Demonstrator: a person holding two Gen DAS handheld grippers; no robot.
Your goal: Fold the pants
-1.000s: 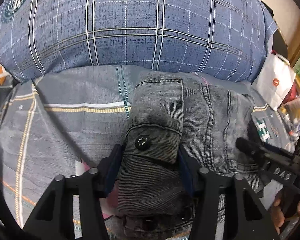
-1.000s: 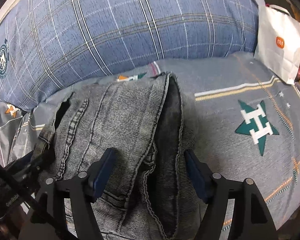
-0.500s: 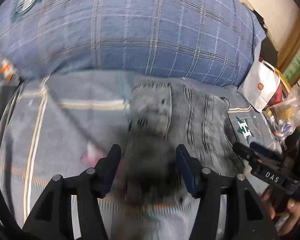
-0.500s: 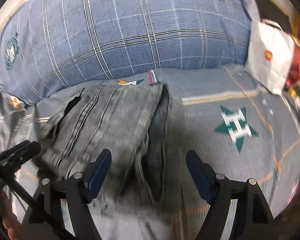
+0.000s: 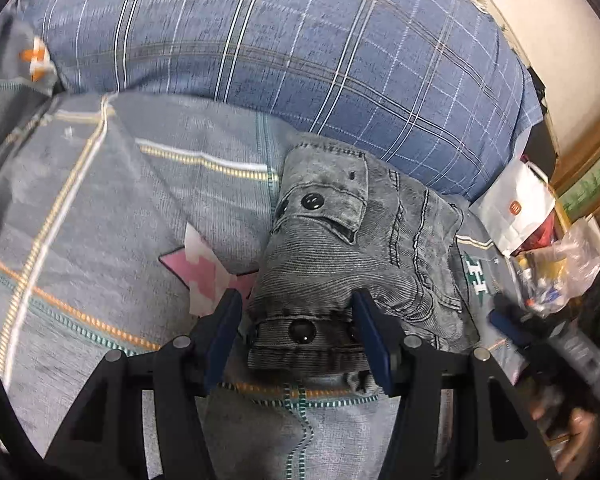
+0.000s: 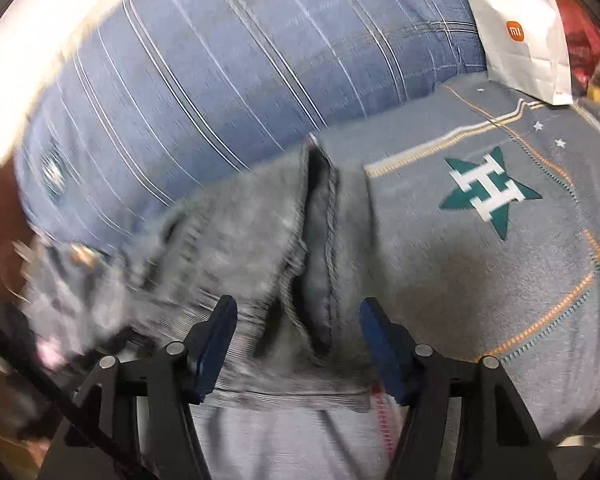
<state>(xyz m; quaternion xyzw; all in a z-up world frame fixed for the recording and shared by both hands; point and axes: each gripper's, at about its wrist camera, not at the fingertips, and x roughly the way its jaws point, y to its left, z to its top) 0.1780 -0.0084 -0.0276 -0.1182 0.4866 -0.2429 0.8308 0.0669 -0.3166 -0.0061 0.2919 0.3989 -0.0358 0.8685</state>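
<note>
- Pants (image 5: 364,272) lie as a compact grey bundle on the bedspread (image 5: 100,240), far edge touching the plaid pillow (image 5: 300,60); I judge the folding essentially done.
- My left gripper (image 5: 296,320) is released, pads straddling the near hem without pressing.
- My right gripper (image 6: 298,322) is closing, gripping nothing.
- White paper bag (image 6: 520,36) far right; contents hidden.

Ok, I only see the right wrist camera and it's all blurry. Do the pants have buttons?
Observer: Yes. The left wrist view shows black buttons on the folded pants.
Operator: Is the other gripper squeezing them?
Observer: No. The left gripper is open, straddling their near edge.
Operator: What's next to the pants over there?
Observer: A pink star printed on the bedsheet, right by their left edge.
</note>
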